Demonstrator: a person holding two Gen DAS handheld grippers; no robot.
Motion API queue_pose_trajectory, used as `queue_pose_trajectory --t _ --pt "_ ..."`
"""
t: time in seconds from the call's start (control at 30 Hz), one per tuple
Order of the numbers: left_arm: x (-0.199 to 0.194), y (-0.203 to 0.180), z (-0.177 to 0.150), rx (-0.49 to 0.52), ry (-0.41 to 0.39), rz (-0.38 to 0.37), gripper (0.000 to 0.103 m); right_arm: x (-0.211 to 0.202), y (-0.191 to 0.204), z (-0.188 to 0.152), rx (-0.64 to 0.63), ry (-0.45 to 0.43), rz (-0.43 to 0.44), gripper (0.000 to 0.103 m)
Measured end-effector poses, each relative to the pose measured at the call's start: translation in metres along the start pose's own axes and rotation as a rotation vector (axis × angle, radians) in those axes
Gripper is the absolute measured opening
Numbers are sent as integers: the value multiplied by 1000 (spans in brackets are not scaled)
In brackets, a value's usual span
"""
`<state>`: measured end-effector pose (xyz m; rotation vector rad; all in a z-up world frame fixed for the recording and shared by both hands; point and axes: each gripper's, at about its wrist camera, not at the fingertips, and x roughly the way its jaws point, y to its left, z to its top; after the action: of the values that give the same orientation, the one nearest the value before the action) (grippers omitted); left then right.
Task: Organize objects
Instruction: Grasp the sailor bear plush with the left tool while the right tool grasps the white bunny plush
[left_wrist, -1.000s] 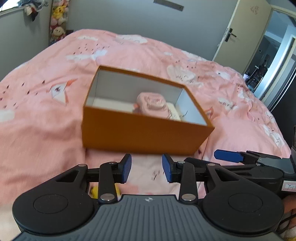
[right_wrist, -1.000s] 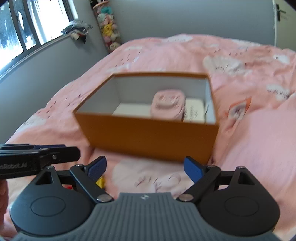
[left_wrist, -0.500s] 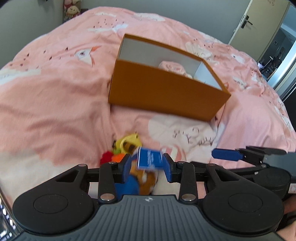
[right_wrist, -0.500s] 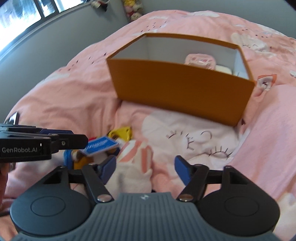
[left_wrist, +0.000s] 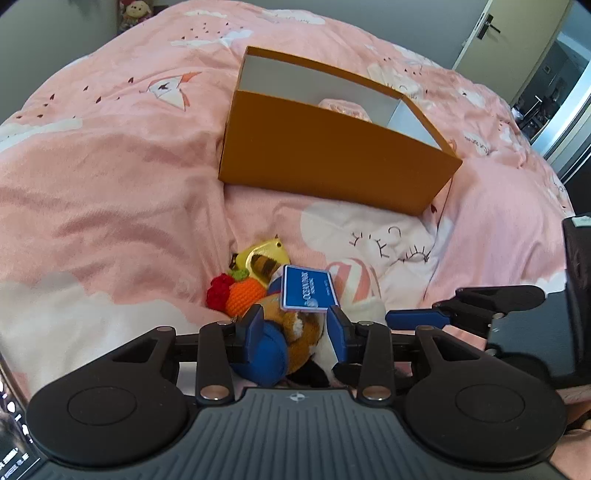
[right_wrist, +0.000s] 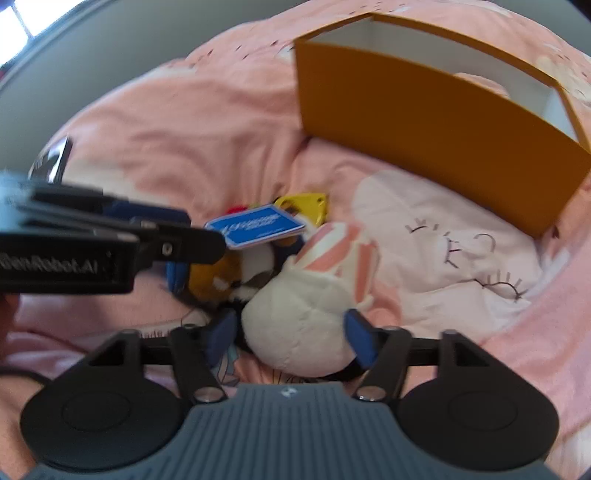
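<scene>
Both grippers tilt down over a small heap of toys on the pink bedspread (left_wrist: 110, 192), just short of the orange box (left_wrist: 332, 162), which stands open-topped and already holds a pink item (left_wrist: 341, 109) against its far wall. Left gripper (left_wrist: 293, 334) straddles the brown-and-blue plush (left_wrist: 291, 332), the one with the blue tag (left_wrist: 308, 288) propped on top; jaws at a middling width and opening, toy between them, pads close to its sides but pressing cannot be told. Right gripper (right_wrist: 291, 332) brackets the white rabbit plush (right_wrist: 306, 314), whose pink-striped ears point toward the box; jaws wide and opening, the rounded body between them, seemingly not pinched. Each tool is lined up across the narrow axis of its toy, likely so a squeeze meets soft bulk instead of ears or tag. A crocheted fruit (left_wrist: 236, 293) and a yellow piece (left_wrist: 264, 254) lie just beyond, touching the heap (probably later picks). Judged step: taking hold of two plushes, with the carry to the box ahead.
</scene>
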<state>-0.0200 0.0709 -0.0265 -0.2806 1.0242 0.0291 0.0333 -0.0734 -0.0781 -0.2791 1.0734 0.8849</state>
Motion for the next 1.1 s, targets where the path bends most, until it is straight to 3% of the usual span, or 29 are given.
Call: queue_pose_trajectory --t 0.2,0.33,0.6,0.7,0.87,0.9,0.93,1.0,1.1 --pt "0 9 -3 -20 29 16 55 16 7 3 -61 29 -58 86" --pt "6 8 -5 0 44 -2 58 20 0 4 -37 30 -101 82" --pt "15 -6 5 80 -45 -43 60 -5 -27 3 69 -49 -150 73" --pt "25 -8 12 51 -34 -90 60 -18 -38 3 98 -89 -209 72" --pt "33 -16 16 50 -41 -101 60 -30 -62 4 182 -122 -283 61" --pt "33 -18 16 65 -36 -95 58 -32 -65 4 193 -126 -309 52" --pt "33 -21 15 77 -20 -85 55 -34 -68 4 197 -125 -348 42" --pt "34 -25 12 95 56 -53 52 -35 -76 2 204 -103 -413 30" --pt "34 -27 5 100 139 -32 53 -38 -92 -1 274 -93 -381 30"
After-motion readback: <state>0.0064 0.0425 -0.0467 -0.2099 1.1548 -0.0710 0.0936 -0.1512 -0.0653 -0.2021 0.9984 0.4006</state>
